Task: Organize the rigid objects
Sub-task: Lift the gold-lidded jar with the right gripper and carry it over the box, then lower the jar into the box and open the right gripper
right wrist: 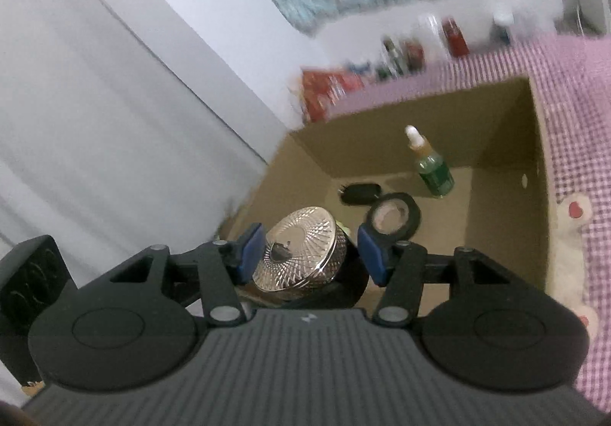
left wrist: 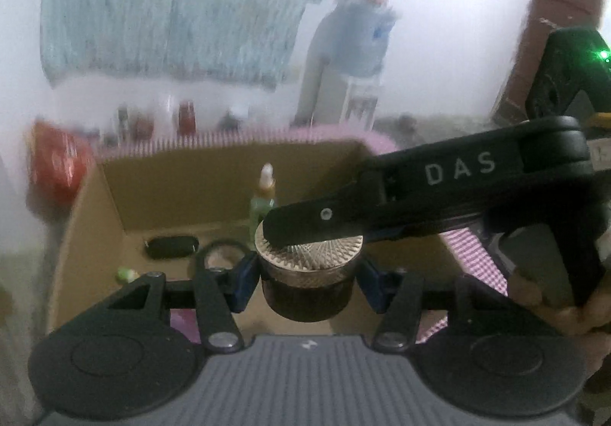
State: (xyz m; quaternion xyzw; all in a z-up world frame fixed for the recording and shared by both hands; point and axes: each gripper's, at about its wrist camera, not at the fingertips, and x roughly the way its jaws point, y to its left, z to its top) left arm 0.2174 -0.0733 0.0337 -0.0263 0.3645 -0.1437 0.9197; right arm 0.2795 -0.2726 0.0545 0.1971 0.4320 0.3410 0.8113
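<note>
Left wrist view: left tool [left wrist: 308, 275] grips a dark jar [left wrist: 307, 288] with a ribbed metallic lid at lower centre. Right wrist view: right tool [right wrist: 308, 250] straddles it, pads seemingly apart. Beyond — cardboard box [right wrist: 496, 235] holding a dropper bottle [right wrist: 433, 168].

Both wrist cameras are looking forward and downward, close in, over a cardboard box [left wrist: 95, 204] [right wrist: 508, 143] — the left facing it squarely, the right tilting — both sharing its dropper bottle [left wrist: 263, 204] [right wrist: 433, 170].
</note>
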